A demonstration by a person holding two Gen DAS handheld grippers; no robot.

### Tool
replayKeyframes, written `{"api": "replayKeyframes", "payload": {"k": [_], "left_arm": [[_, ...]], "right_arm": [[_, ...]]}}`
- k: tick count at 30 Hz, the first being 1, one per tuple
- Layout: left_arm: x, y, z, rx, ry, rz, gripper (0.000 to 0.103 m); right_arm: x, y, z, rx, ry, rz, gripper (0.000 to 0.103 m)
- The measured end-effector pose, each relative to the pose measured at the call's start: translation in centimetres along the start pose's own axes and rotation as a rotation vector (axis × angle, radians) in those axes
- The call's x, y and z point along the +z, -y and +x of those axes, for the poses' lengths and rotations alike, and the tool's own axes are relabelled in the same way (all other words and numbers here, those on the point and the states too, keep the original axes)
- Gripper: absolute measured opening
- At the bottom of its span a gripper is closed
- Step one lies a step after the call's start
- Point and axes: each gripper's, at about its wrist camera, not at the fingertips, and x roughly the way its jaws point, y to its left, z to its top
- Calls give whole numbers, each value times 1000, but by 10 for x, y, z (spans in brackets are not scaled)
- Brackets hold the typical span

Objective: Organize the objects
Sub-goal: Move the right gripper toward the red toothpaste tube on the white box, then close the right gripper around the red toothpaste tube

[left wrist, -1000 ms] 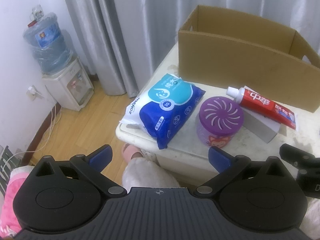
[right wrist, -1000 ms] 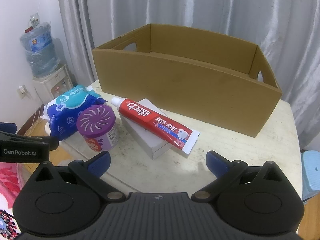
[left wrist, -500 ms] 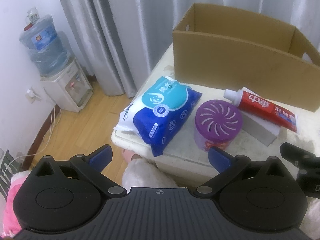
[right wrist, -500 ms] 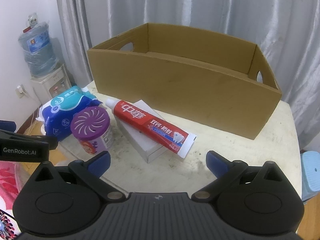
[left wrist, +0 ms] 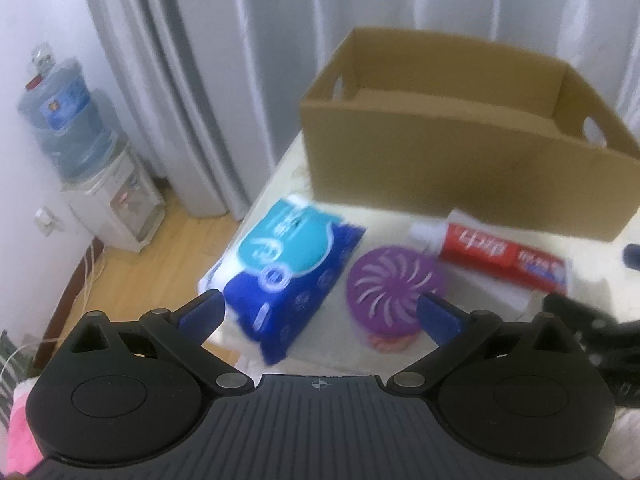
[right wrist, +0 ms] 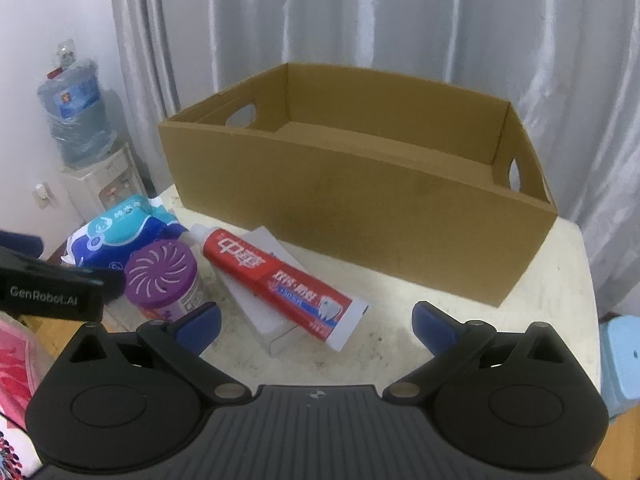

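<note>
Right wrist view, right tool (right wrist: 316, 326) released, toothpaste (right wrist: 280, 276) just ahead, untouched.

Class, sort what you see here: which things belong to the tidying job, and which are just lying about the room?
Job: box, toothpaste, wipes, purple tub, white carton.

Just there: water dispenser, curtain, blue stool.

The left tool (right wrist: 48, 296), seen in the right wrist view, carries the white lettering "GenRobot.AI" on its black body. The red toothpaste tube (right wrist: 280, 280) bears large white Chinese characters, the first reading "中". The print on the blue wipes pack (right wrist: 124, 224) is too small to read.
</note>
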Motion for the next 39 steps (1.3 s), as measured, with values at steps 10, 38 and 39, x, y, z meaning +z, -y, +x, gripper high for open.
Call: {"api": "replayKeyframes", "payload": {"k": [10,38,39], "left_arm": [[15,22,8,-168,28,-40,96],[36,55,40,-348,-96,-98,39],[36,56,40,-351,-98,-100,38]], "right_arm": [[-4,11,8,128,92,-153,103],[-7,26,58,343,50,-156,55],[-8,28,58,347,47,-145,55]]}}
